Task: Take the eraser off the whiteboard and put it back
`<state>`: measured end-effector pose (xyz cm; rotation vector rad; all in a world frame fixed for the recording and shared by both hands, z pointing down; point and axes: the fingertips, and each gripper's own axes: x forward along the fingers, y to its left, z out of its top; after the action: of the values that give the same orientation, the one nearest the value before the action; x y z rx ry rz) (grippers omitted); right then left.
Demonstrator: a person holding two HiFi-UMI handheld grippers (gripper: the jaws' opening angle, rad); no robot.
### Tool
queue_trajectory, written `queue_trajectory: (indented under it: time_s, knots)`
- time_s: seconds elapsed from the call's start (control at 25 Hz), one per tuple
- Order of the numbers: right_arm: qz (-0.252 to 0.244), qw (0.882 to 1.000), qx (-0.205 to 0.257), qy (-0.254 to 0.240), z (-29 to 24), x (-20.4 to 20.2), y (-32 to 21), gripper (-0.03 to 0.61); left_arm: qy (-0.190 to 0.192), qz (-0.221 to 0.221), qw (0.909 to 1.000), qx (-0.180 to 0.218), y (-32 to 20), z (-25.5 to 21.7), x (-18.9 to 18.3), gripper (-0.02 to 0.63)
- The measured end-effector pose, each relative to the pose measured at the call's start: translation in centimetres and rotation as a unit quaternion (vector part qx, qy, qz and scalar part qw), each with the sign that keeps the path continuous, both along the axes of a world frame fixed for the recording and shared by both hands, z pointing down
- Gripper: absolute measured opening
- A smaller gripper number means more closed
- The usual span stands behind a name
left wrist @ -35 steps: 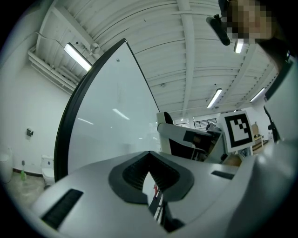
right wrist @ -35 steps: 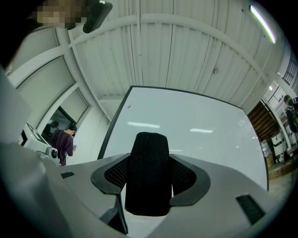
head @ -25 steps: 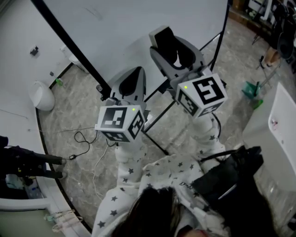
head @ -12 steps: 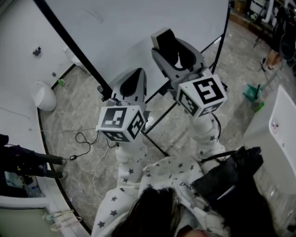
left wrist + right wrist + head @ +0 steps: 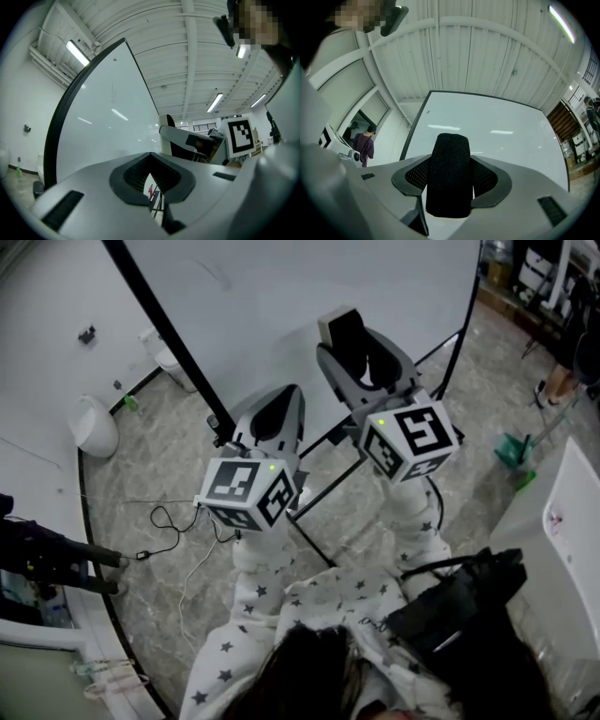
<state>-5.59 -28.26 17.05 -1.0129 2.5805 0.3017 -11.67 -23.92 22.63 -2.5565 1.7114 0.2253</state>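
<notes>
**Fingers (image 5: 487, 177) pinch the eraser (image 5: 449, 176); putting it back is left to do**

Between the ribbed dark pads of the right gripper (image 5: 364, 345) sits a black, felt-like block with rounded corners. It seems to be held just off the whiteboard (image 5: 487, 126). The taking-off looks done to me, and only setting it back remains. The board is a smooth, glossy white sheet in a thin dark frame, catching the ceiling lights. On the left gripper (image 5: 152, 177), the fingers are pressed together on nothing, inside a matte grey plastic shell.
</notes>
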Motion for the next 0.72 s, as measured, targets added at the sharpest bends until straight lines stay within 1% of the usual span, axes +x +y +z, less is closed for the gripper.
queue_trajectory:
  time_s: [0.2, 0.44, 0.72]
  knots:
    - [-0.010, 1.000, 0.008, 0.002, -1.9, -0.5, 0.9, 0.255, -0.008, -0.001, 0.9999, -0.010, 1.0, -0.3, 1.1, 0.002]
    - [-0.025, 1.000, -0.001, 0.007, -1.2, -5.9, -2.1, 0.253, -0.004, -0.021, 0.9995, -0.024, -0.4, 0.8, -2.7, 0.002]
    - [-0.032, 0.999, -0.005, 0.011, -0.3, -6.9, -3.0, 0.255, -0.010, -0.034, 0.9991, -0.022, 0.0, 1.5, -2.4, 0.002]
